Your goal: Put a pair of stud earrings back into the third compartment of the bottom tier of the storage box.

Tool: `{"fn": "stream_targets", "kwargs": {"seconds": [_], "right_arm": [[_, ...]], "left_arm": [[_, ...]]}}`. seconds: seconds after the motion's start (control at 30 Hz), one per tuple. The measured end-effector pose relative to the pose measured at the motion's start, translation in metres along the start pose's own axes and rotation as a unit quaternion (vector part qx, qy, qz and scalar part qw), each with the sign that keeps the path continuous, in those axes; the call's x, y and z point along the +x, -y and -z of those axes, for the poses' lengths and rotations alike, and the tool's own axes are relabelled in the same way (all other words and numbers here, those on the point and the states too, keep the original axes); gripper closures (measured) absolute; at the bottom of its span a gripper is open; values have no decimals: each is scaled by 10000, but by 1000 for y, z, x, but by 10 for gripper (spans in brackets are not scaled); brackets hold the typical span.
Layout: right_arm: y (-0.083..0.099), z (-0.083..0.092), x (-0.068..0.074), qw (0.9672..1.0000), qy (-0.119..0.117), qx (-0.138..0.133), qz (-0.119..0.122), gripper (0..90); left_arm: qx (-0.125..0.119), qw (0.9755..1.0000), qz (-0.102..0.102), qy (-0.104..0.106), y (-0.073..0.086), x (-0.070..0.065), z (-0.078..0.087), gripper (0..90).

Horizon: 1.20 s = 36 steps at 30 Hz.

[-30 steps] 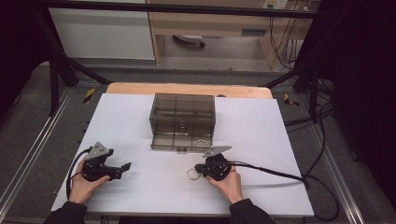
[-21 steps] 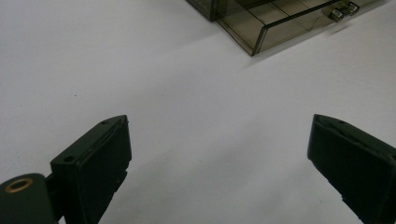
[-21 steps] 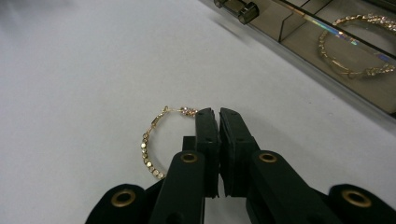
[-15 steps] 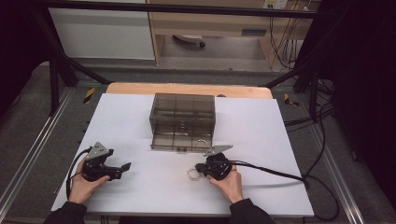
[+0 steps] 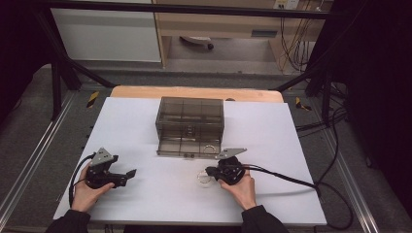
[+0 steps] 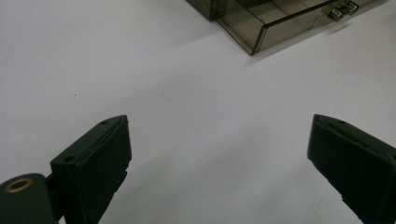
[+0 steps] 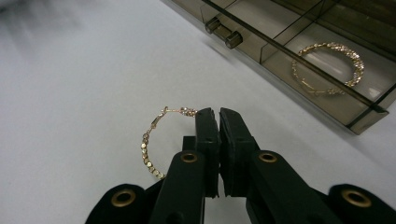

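The right gripper [image 7: 219, 114] is seen with its jaws closed together on a gold hoop [image 7: 154, 140], pinched at the hoop's upper right arc; whether the wire is fully seated between the pads cannot be confirmed, since the jaws hide the contact. The hoop extends to the left of the jaws in the right gripper view, low over the white table [image 7: 70, 93], and it cannot be told whether it touches. In the high view the same hoop [image 5: 204, 177] is found lower centre, just left of the right gripper [image 5: 210, 171].

An open drawer [image 7: 299, 51] of the smoked box [image 5: 190, 124] lies to the upper right of the jaws, near but apart. A second hoop [image 7: 329, 65] is noted flat in one compartment of it. The coming move is judged to be a short carry up and rightward to that drawer, the right hand [image 5: 241, 187] being much the nearer.

The left gripper [image 5: 124, 175] is held lower left in the high view, jaws wide apart and empty, well clear of the box.
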State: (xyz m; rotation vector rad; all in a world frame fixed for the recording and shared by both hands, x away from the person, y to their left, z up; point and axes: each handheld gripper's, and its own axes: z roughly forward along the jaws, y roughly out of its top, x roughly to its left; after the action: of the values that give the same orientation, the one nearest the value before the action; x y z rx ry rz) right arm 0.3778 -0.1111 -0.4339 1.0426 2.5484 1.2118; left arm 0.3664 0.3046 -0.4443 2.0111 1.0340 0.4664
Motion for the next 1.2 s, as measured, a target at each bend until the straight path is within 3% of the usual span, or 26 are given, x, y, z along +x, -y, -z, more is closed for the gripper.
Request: {"fn": "stream_targets", "kwargs": {"seconds": [0.5,1.2], "right_arm": [[-8,12,-6,9997,144,-177,17,874],[-25,22,-21,9976,401,-529,-171,874]], "left_arm": [[-2,10000,8,-1,0,0,0,64],[23,10000,6,-5,0,0,-1,64]]}}
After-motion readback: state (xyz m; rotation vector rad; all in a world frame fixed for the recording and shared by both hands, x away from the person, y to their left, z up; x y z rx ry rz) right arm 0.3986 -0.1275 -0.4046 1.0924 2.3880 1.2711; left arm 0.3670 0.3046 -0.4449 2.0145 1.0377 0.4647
